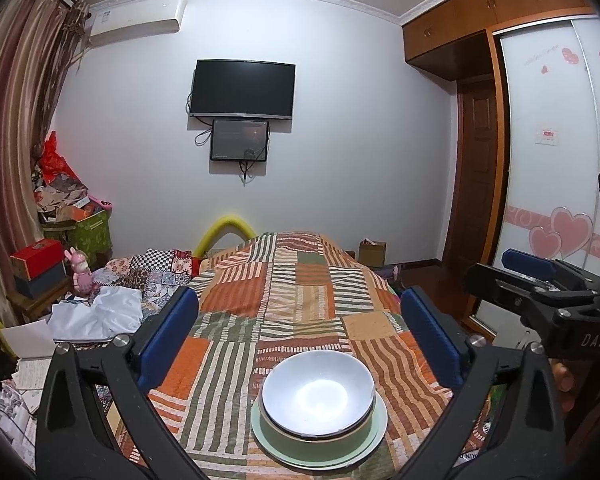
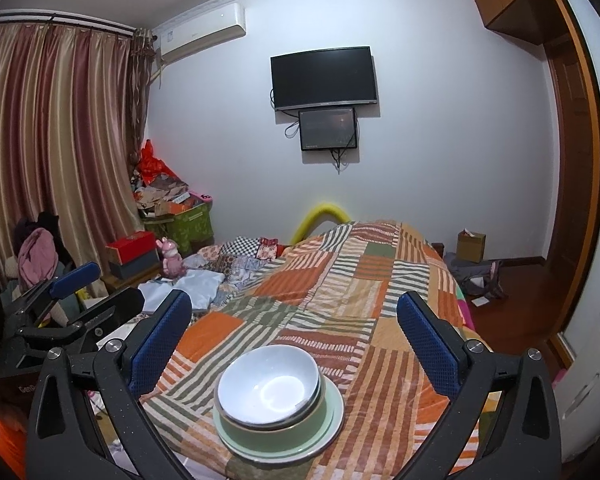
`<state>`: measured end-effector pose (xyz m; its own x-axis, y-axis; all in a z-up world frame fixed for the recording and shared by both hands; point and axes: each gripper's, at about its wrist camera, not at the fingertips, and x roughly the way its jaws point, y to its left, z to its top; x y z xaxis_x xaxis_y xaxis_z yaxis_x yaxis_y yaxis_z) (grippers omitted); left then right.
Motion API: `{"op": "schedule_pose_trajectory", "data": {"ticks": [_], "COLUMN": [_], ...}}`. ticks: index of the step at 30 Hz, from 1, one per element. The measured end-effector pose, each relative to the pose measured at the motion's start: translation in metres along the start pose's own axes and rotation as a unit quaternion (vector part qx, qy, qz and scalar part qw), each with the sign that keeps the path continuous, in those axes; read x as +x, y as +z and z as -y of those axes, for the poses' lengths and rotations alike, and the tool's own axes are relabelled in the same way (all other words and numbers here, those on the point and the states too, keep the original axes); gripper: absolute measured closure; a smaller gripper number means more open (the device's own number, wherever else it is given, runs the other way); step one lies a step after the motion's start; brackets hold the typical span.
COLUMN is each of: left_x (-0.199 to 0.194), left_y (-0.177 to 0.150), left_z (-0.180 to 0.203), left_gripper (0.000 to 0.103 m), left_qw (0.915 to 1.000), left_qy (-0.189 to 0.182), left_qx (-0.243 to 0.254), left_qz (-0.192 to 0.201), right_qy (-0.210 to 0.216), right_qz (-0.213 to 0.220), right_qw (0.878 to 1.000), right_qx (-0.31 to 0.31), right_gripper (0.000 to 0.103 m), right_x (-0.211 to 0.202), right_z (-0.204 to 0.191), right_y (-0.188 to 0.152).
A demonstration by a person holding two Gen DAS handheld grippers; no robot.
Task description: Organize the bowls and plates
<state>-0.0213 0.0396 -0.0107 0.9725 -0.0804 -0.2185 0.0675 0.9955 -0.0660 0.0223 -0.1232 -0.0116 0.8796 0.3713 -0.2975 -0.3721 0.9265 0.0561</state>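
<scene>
A stack of crockery was noted on the near end of a bed, upon a patchwork quilt [image 1: 300, 288] of striped orange, rust, olive and cream panels, its cloth stitched and slightly puckered.

Stack, bottom to top: a pale green plate [image 1: 319, 446], round and shallow with a glazed rim; a green bowl [image 1: 319, 438] with a thin dark edge line; a white bowl [image 1: 317, 390], smooth and glossy, with a bright highlight in its well. Both bowls were seen upright, mouths upward, nested one in the other. Being round, none showed a long axis. In the right wrist view the white bowl [image 2: 270, 386] was seen tipped slightly within the green bowl [image 2: 276, 426], on the plate [image 2: 280, 440].

The left hand-held gripper [image 1: 300, 336] was recorded as released, its blue textured pads [image 1: 168, 336] spread wide to either side above the stack, with nothing between them. The right hand-held gripper [image 2: 294, 338] was likewise released and empty, its pads [image 2: 162, 342] well apart over the crockery. Frames were of black moulded plastic with metal pivot screws.

Each gripper was partly seen at the edge of the other's view.

Beyond the bed: a dark wall-mounted screen [image 1: 242, 88], striped satin curtains [image 2: 48, 140], a wooden wardrobe [image 1: 479, 160].
</scene>
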Motion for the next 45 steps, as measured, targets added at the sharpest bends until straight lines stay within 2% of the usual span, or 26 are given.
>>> {"op": "schedule_pose_trajectory", "data": {"ticks": [45], "left_x": [0.0031], "left_y": [-0.0018], "left_z": [0.0005], "left_gripper": [0.0], "left_qw": [0.9998], "left_qy": [-0.021], "left_qx": [-0.003], "left_qz": [0.0], "right_qy": [-0.005], "right_qz": [0.004], "right_qw": [1.0], "right_qx": [-0.001], "right_gripper": [0.0], "right_x": [-0.0043], "right_z": [0.0086], "right_y": [0.0055]}}
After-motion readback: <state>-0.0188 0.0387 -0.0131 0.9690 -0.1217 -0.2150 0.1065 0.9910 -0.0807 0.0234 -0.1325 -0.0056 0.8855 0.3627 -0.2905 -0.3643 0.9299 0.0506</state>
